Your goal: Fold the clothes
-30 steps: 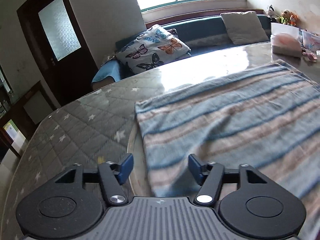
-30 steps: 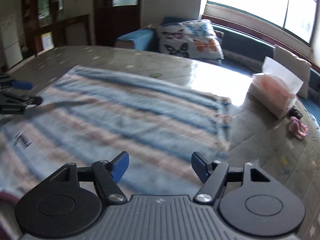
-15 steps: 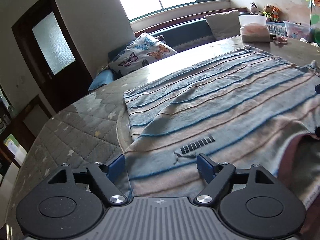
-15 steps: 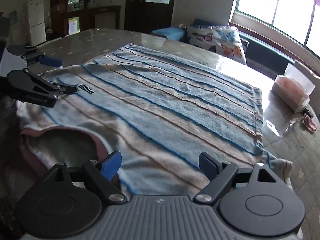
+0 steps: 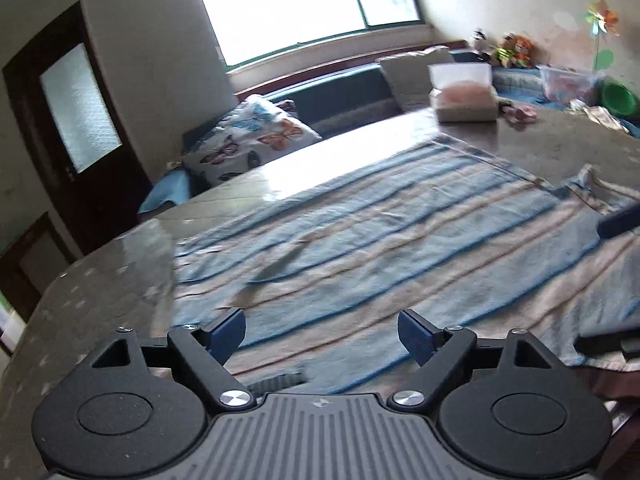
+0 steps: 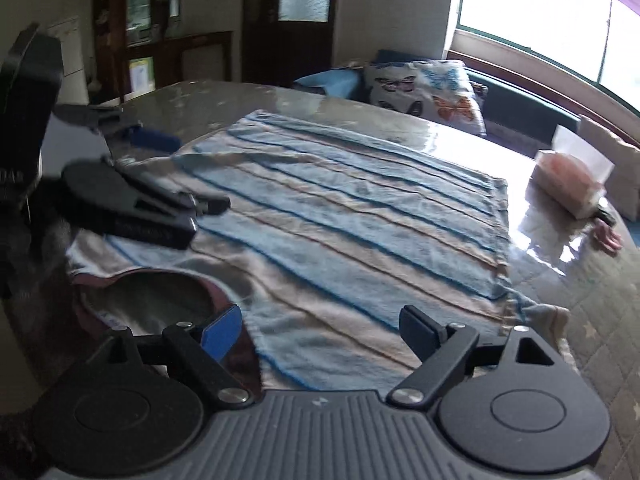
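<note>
A blue, white and tan striped garment (image 5: 384, 248) (image 6: 352, 224) lies spread flat on the table, its pink-edged neckline (image 6: 156, 296) at the near edge. My left gripper (image 5: 322, 334) hovers open just above the near left part of the garment, nothing between its fingers. My right gripper (image 6: 320, 330) stands open over the near edge, beside the neckline, also holding nothing. In the right wrist view the left gripper (image 6: 168, 172) shows at the left, above the cloth.
A tissue box (image 5: 464, 94) (image 6: 568, 184) and a small pink item (image 6: 608, 236) sit at the table's far right. Behind the glossy quilted table (image 5: 100, 292) run a bench with a butterfly cushion (image 5: 256, 140), a window and a dark door (image 5: 76, 120).
Both grippers stayed open and have shifted over the garment's near edge. The left view swung right and rose a little; the black label print has slipped under the gripper body.
</note>
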A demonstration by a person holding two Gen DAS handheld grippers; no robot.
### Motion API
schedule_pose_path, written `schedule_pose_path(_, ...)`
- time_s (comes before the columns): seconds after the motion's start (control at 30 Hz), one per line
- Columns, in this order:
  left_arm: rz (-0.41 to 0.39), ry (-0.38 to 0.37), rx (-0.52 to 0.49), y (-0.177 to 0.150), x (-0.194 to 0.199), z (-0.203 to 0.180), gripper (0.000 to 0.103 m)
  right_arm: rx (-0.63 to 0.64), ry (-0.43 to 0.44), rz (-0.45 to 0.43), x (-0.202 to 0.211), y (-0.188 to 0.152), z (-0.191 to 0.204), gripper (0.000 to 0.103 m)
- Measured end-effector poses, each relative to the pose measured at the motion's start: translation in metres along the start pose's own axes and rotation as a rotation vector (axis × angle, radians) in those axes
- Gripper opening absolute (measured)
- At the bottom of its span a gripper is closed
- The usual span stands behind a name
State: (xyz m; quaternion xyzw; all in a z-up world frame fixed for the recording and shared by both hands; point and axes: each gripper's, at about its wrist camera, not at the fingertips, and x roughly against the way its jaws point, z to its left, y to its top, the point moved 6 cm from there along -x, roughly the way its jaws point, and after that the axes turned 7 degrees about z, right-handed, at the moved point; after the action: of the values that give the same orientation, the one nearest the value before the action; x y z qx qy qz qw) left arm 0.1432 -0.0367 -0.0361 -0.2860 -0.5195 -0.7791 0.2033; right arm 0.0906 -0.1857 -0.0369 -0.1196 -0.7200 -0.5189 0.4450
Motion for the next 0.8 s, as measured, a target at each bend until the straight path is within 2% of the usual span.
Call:
schedule_pose_path(0.2,-0.041,-0.022,-0.125,-0.019,0.013,-0.031,0.085,-0.044,-0.039,0.003,-0.002,-0.004,-0.017,0.088)
schedule_pose_path(0.3,-0.058,-0.026,-0.149,-0.027,0.024,-0.037,0.085,-0.057,-0.048,0.003,-0.005,-0.003,-0.021,0.088)
schedule_pose_path(0.63,-0.063,-0.067,-0.1,-0.052,0.048,-0.037,0.086,-0.075,-0.006,0.01,-0.023,-0.011,-0.003,0.088)
schedule_pose_path(0.8,-0.061,-0.086,-0.076,-0.055,0.057,-0.035,0.086,-0.069,0.007,0.019,-0.013,-0.026,0.001,0.089)
